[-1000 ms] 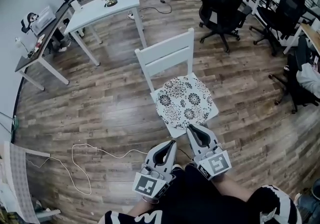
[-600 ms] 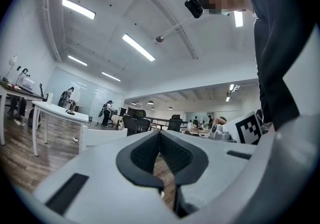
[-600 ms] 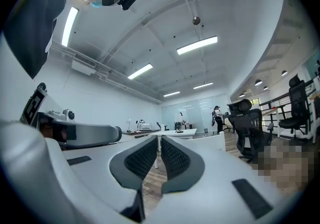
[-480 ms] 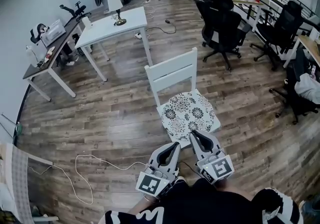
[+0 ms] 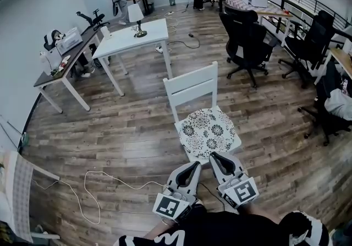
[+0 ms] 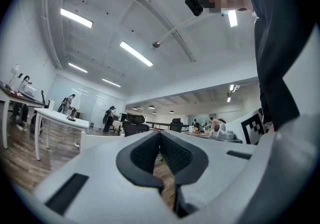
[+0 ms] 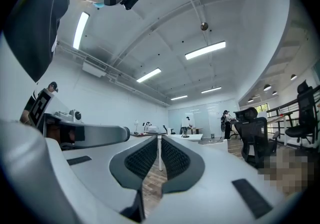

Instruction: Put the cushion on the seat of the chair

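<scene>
A round cushion (image 5: pixel 209 131) with a black-and-white flower print lies flat on the seat of a white wooden chair (image 5: pixel 191 87) in the middle of the head view. Both grippers hover side by side just in front of the seat's front edge, apart from the cushion. My left gripper (image 5: pixel 196 164) has its jaws together with nothing between them, and its own view shows the same (image 6: pixel 160 134). My right gripper (image 5: pixel 214 156) is also shut and empty, as seen in its own view (image 7: pixel 159 139). Both point nearly level across the room.
A white table (image 5: pixel 136 39) with a lamp stands behind the chair. Black office chairs (image 5: pixel 248 41) are at the back right, and a desk (image 5: pixel 61 64) runs along the left wall. A white cable (image 5: pixel 102 185) loops on the wood floor at the left. Several people stand far back.
Both grippers have risen and drawn slightly back from the seat's front edge, still shut. The head view has tilted up, showing more of the room. The cushion stays on the seat.
</scene>
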Available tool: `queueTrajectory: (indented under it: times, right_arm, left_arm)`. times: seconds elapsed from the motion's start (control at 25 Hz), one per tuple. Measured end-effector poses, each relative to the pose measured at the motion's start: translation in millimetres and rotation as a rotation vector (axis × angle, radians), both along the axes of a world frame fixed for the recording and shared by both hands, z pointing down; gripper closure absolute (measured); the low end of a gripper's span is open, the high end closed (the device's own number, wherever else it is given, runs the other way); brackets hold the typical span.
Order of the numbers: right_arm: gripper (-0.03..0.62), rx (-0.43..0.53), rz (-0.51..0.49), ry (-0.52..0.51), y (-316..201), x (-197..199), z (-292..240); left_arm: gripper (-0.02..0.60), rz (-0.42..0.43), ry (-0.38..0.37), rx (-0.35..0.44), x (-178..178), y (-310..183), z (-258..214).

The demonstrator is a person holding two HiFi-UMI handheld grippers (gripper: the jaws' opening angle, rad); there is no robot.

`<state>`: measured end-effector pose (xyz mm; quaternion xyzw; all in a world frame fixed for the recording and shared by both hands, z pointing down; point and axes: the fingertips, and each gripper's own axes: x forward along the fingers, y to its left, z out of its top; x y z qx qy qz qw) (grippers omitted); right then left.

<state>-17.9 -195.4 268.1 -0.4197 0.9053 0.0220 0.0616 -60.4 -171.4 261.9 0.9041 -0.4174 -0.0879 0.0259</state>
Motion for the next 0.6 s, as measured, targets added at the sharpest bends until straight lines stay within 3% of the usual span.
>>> queueTrajectory:
  times: [0.6]
  right_arm:
    - [0.556, -0.035, -0.029, 0.006, 146.2, 87.4, 18.5]
  left_arm:
    - [0.575, -0.065, 0.018, -0.014, 78.4, 146.6, 9.4]
